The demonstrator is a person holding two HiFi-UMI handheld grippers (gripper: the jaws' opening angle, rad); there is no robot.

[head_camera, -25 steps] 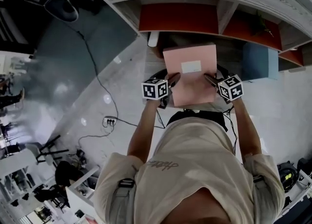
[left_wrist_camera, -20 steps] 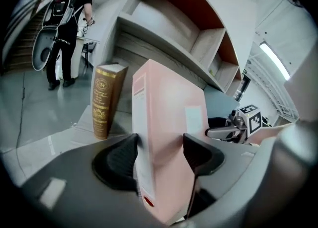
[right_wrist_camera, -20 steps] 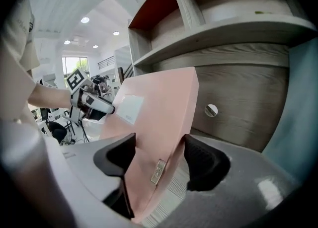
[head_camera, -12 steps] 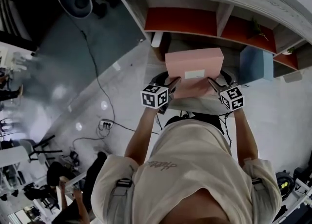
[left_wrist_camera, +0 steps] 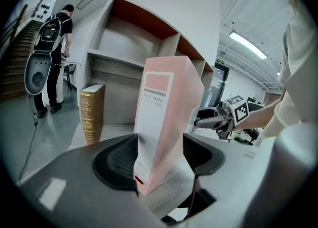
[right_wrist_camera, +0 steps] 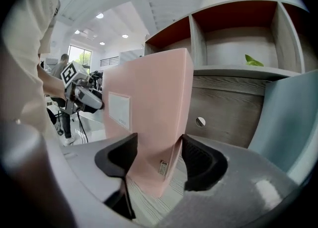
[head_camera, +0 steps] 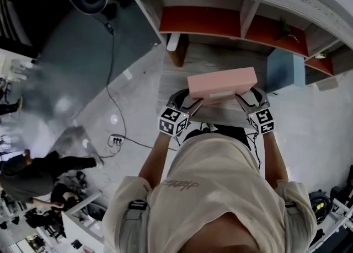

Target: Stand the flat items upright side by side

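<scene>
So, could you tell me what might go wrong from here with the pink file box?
The left hand-held gripper and right hand-held gripper, whose jaws have just been closing, each pinch only a lower corner of the tilted pink file box, so it may swing or slip out. Set down carelessly, it could knock the brown book standing alone at the left or bump the blue box at the right.

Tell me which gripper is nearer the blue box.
Right. Jaws just closed further, both clamp the pink file box: right gripper at its end toward the blue box, left gripper at the far end.
</scene>
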